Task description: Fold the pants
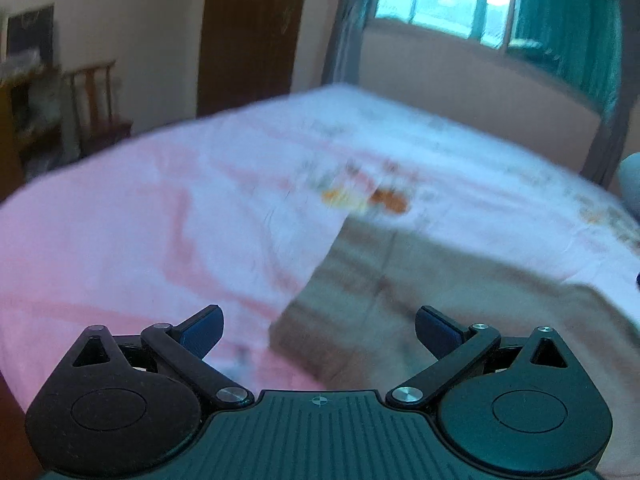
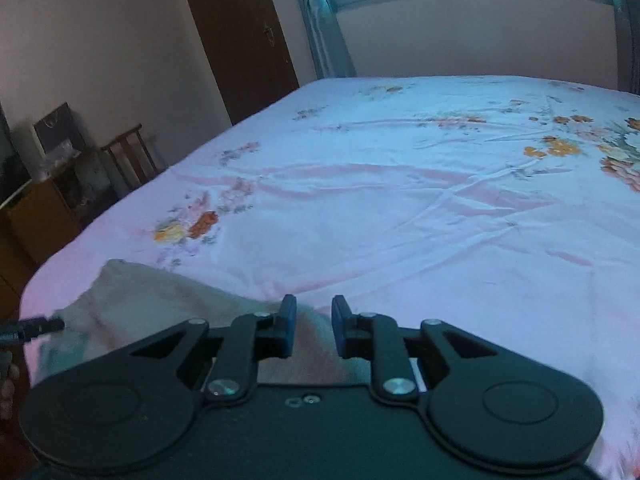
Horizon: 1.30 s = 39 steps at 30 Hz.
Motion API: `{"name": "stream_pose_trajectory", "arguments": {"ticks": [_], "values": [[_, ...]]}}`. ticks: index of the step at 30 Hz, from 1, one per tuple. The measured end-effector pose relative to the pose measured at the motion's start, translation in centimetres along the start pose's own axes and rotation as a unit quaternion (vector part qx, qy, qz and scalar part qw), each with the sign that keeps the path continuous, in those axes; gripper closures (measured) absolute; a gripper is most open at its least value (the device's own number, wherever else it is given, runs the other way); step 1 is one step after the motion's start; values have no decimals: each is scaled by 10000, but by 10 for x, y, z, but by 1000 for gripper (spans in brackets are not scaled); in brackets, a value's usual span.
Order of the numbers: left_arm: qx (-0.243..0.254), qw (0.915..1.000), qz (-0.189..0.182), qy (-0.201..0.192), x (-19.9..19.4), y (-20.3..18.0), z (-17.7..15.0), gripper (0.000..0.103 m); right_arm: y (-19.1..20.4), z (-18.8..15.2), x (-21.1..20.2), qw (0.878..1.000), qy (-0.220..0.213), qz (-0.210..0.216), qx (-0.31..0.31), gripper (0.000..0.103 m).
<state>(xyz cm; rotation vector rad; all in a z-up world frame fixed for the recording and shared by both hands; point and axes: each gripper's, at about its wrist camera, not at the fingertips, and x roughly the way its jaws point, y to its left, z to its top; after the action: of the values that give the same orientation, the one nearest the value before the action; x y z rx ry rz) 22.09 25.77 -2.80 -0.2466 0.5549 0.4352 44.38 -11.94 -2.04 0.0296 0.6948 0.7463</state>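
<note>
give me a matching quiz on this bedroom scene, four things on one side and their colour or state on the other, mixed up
Things:
1. pants
2. bed sheet
3. left gripper
4. door

Colour or state:
A. dark brown wood
B. pink with flower prints
C. wide open, holding nothing
D. beige, lying on the bed

Pairs: 1-D, 2-B, 3-C, 4-A

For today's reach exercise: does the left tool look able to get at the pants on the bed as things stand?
Probably yes. The left tool is wide open and empty, with the beige pants lying flat on the bed right ahead of its fingers. Nothing is between them.
</note>
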Motion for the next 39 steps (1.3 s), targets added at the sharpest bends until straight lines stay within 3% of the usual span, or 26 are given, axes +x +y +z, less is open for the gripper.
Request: {"name": "stream_pose_trajectory", "arguments": {"ticks": [3,5,8,10,11,14,16,17,20,23,27,31,33,34,36,39], "values": [[99,9989,-427,-186,-11,-15,8,1,1,-13,-24,9996,-86,85,269,91],[293,9980,-556,-74,-3,-27,5,1,-1,-26,-40,9987,-169,69,479,91],[724,9960,-289,430,30,-36,-11,1,-12,-48,-51,9973,-46,-23,733,93],[1351,9901,112,366,46,-40,-29,0,-26,-66,-42,9938,482,-588,805,91],[1484,9887,49,205,46,-37,-35,0,-36,-76,-35,9896,799,-879,806,103],[1108,9931,-171,334,49,-17,-33,0,-63,-86,-51,9861,571,-709,1389,103],[717,9951,-300,613,52,-5,-24,0,-63,-82,-66,9873,295,-699,1395,91],[514,9964,-248,624,48,-1,-19,0,-59,-79,-74,9890,164,-625,1330,91],[657,9976,-139,138,24,-4,-15,0,-45,-67,-78,9935,-57,-367,1079,91],[871,9957,-240,-196,6,-20,-11,0,-28,-50,-60,9951,-227,-15,966,91],[1483,9872,-320,-482,-1,-49,-12,0,4,-23,-1,9964,-151,351,755,91],[1784,9827,-274,-404,16,-67,-14,0,34,-7,60,9949,10,655,772,90],[1733,9848,-139,24,33,-66,-18,0,49,-6,83,9936,126,763,824,90],[1743,9842,-57,296,43,-64,-22,0,53,-8,93,9937,263,714,818,92],[1723,9848,-175,136,43,-58,-28,0,51,-14,111,9935,635,322,883,101],[1786,9836,-235,108,42,-54,-27,0,17,-18,87,9878,267,299,1506,103]]}}
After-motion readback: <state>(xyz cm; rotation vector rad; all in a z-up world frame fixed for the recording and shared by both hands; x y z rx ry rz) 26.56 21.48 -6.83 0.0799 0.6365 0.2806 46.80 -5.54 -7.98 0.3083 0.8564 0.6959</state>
